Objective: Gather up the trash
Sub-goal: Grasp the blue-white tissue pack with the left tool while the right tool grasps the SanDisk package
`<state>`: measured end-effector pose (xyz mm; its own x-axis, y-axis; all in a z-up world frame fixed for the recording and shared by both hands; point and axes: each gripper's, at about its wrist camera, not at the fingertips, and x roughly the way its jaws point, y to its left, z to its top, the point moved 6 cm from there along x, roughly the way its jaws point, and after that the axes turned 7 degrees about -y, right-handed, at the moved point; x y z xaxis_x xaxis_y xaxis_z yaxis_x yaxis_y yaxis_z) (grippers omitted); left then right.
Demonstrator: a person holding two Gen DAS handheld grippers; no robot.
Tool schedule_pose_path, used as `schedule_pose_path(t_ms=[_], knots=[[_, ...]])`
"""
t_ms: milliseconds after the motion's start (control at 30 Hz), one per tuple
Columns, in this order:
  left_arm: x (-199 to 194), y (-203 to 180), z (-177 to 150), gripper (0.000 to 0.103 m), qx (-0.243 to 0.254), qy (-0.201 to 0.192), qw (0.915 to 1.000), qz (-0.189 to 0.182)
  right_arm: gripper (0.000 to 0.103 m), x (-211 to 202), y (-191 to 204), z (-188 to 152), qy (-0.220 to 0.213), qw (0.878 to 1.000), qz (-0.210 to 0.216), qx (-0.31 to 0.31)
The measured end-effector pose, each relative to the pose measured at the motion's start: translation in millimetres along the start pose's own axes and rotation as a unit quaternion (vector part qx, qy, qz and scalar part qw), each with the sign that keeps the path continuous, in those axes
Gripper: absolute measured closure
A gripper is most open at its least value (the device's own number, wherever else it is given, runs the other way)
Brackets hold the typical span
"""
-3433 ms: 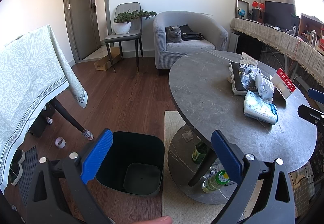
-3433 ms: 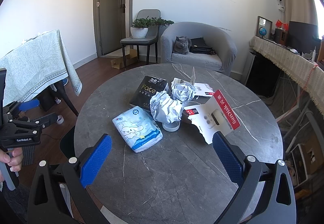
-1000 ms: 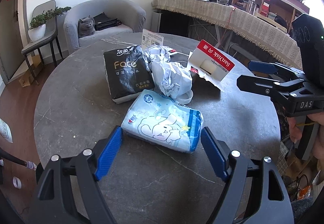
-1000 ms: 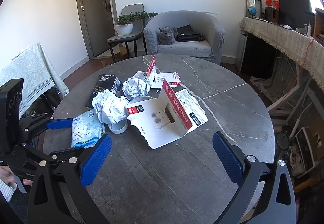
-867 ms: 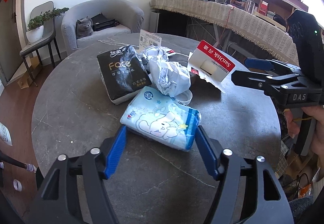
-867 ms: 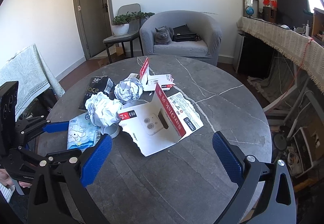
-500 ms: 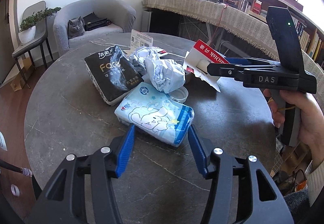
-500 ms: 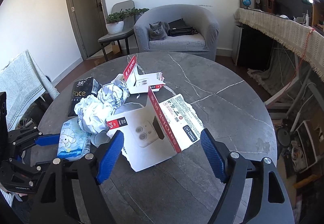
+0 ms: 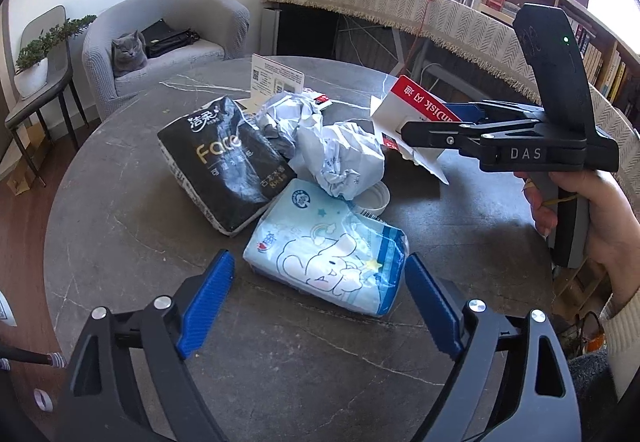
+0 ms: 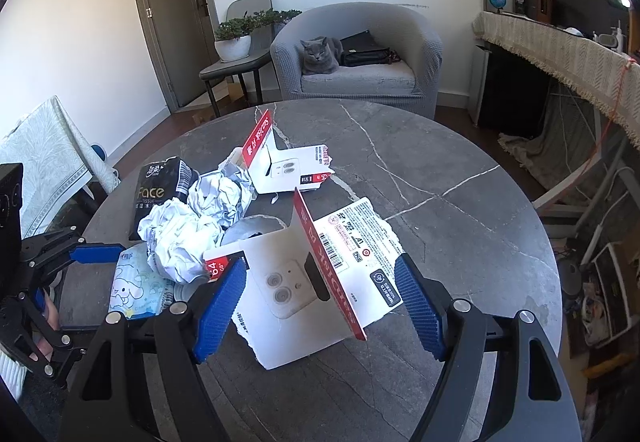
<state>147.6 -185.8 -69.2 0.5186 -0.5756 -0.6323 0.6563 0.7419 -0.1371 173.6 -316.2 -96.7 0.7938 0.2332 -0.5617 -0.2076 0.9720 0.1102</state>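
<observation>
A pile of trash lies on the round grey table (image 9: pixel 120 202). In the left wrist view my left gripper (image 9: pixel 320 294) is open, its blue pads on either side of a light-blue tissue pack (image 9: pixel 328 246) without touching it. Behind it are a black Face tissue pack (image 9: pixel 224 162) and crumpled paper (image 9: pixel 340 158). In the right wrist view my right gripper (image 10: pixel 320 302) is open around a torn white and red SanDisk card package (image 10: pixel 320 270). A second card package (image 10: pixel 280 166) and crumpled paper (image 10: pixel 180 238) lie beyond.
A white bottle cap (image 9: pixel 376 198) lies by the tissue pack. A grey armchair with a cat (image 10: pixel 320 50) stands behind the table. A cloth-covered desk (image 10: pixel 560 42) runs along the right. A chair with a plant (image 10: pixel 236 42) stands by the door.
Both grippers moved from the bin side to over the table and narrowed. The left closed in on the light-blue tissue pack; the right closed in around the torn SanDisk package.
</observation>
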Motion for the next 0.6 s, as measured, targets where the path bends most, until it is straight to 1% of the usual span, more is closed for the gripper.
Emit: schedule_pose_path(t_ms=[100,167,233,267,300,333,367,400,467,500,533,600], knots=[[6,-5,2,0.014,0.015,0.003,0.9999,-0.005,0.026,3,3,1,0.007,1.0,0.011,-0.007],[11,-9,3,0.014,0.027,0.014,0.9995,-0.007,0.026,5,7,0,0.012,1.0,0.018,-0.015],[13,-11,4,0.014,0.034,0.02,0.9992,-0.005,0.028,7,9,0,0.019,0.999,0.022,-0.019],[15,-11,4,0.015,0.034,0.022,0.9992,-0.002,0.038,9,10,0,0.023,0.999,0.024,-0.019],[16,-12,4,0.017,0.036,0.023,0.9991,0.003,0.043,10,11,0,0.024,0.999,0.027,-0.017],[16,-12,4,0.019,0.038,0.023,0.999,0.007,0.045,9,10,2,0.022,0.999,0.025,-0.016],[16,-13,3,0.022,0.041,0.022,0.9989,0.008,0.053,8,9,3,0.022,0.999,0.022,-0.014],[16,-13,4,0.024,0.042,0.02,0.9989,0.009,0.059,8,8,4,0.022,1.0,0.019,-0.012],[15,-12,3,0.025,0.038,0.017,0.9991,0.007,0.063,8,6,4,0.024,1.0,0.018,-0.008],[13,-11,2,0.025,0.036,0.015,0.9992,0.005,0.067,8,7,3,0.025,0.999,0.02,-0.006],[12,-10,1,0.026,0.034,0.013,0.9993,0.005,0.069,7,8,3,0.026,0.999,0.021,-0.007],[9,-8,0,0.026,0.026,0.008,0.9996,0.002,0.077,6,10,3,0.028,0.999,0.018,-0.014]])
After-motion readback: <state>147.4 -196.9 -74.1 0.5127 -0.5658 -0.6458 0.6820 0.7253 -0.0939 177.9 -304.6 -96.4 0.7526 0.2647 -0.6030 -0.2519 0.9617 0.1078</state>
